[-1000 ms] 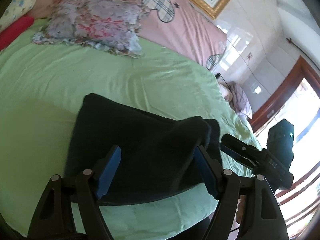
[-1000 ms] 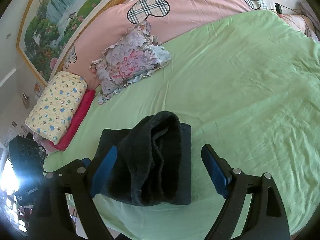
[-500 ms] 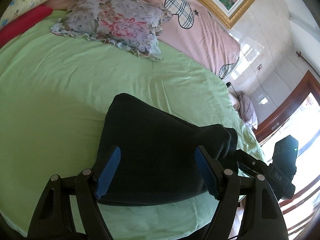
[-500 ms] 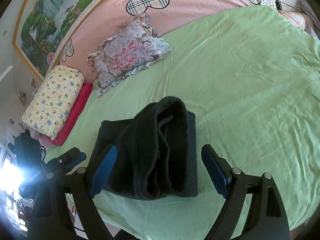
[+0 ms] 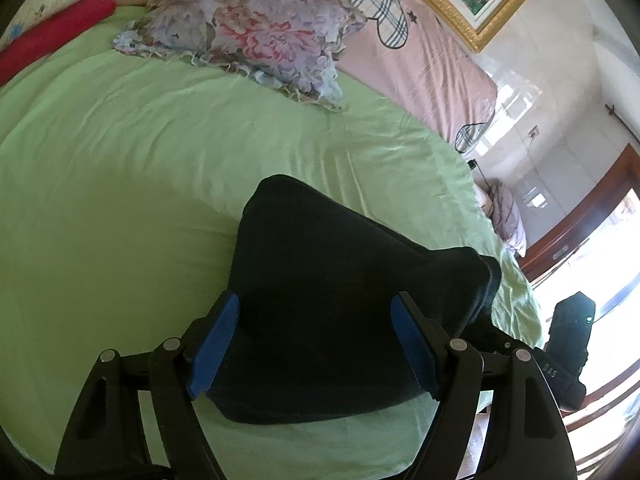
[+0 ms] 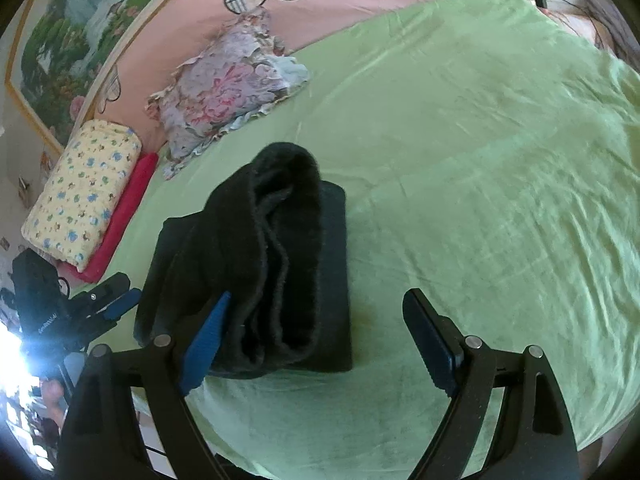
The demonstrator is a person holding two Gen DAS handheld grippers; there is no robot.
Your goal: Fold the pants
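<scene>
The dark pants (image 6: 256, 264) lie folded into a thick stack on the green sheet (image 6: 460, 184), near its front edge. In the right wrist view the stack's layered end faces the camera, with a rounded roll of cloth resting on a flatter folded layer beneath.

The left gripper (image 5: 316, 344) hangs over the pants with its jaws wide; the blue pads (image 5: 214, 346) frame the cloth on either side without pressing it. The right gripper (image 6: 316, 344) is also spread wide: its left pad overlaps the near corner of the pants, and its right pad stands over bare sheet beside them. Neither holds anything.

Beyond the pants, toward the pink headboard cover (image 5: 420, 52), sits a ruffled floral pillow (image 5: 248, 36). Left of the pants in the right wrist view lie a yellow patterned pillow (image 6: 80, 192) and a red one (image 6: 128, 208).
</scene>
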